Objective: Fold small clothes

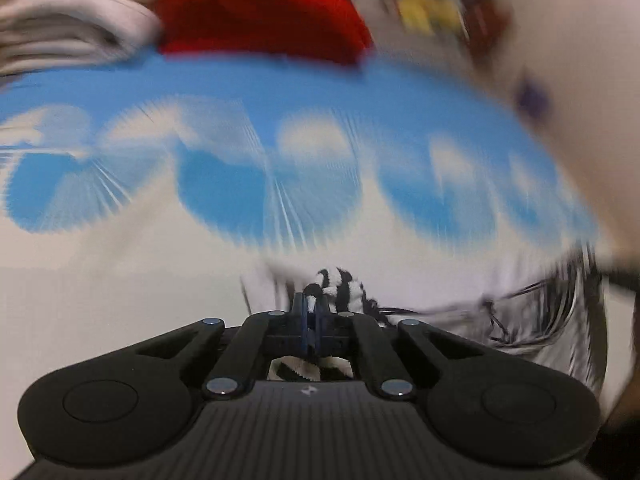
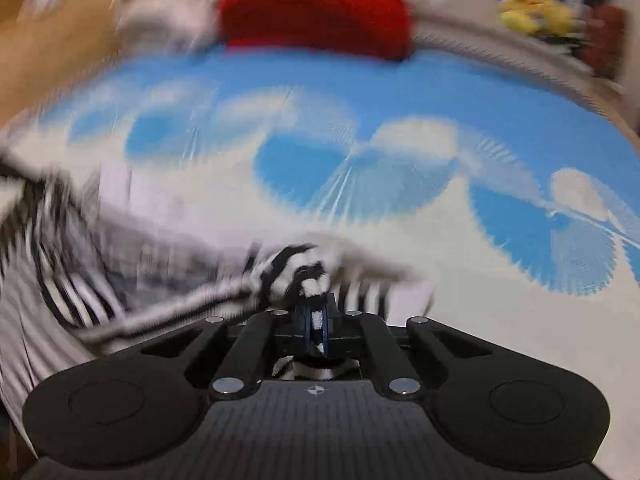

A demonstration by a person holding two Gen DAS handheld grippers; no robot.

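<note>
Both views heavily motion-blurred. Left hand-held gripper (image 1: 311, 304) is closed tight on a bunched edge of the black-and-white striped garment (image 1: 340, 284); fabric also shows under the fingers. Right hand-held gripper (image 2: 316, 312) is likewise pinched closed on the striped garment (image 2: 288, 268), white cloth visible between the pads. Garment stretches between the two grippers, trailing right of the left one and left of the right one, over the blue-and-white cloud-print cloth (image 1: 280, 92) covering the surface. Beyond the garment, at the cloth's far edge, sits a red folded item (image 2: 316, 12), with pale crumpled fabric (image 1: 68, 16) just beside it. Yellow objects (image 2: 532, 12) sit further back, too blurred to identify.
</note>
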